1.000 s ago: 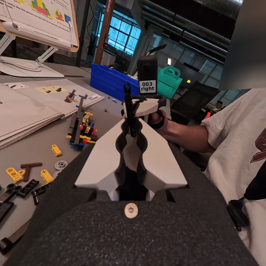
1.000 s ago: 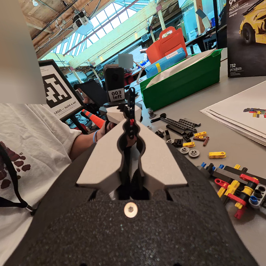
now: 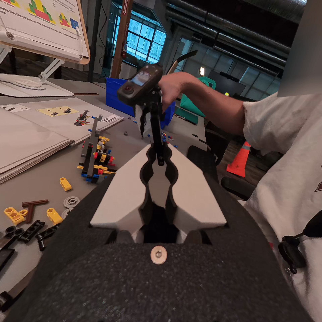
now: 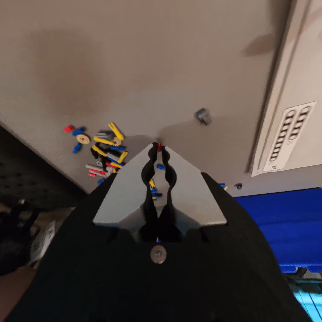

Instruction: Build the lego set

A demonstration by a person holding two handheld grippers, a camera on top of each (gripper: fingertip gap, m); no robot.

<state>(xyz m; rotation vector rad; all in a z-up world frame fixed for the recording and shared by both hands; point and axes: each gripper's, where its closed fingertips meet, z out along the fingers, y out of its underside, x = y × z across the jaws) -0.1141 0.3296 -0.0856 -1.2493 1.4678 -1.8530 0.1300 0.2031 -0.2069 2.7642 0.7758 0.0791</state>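
Over the grey table [image 4: 156, 69], right fingers [image 4: 158, 147] pinch 1 red pin [image 4: 159, 147]; left fingers [image 3: 159, 148] grip 1 black beam [image 3: 156, 132].

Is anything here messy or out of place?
Mostly tidy, but small loose lego pieces lie jumbled in a heap on the grey table, near its edge. One grey piece sits alone, apart from the heap.
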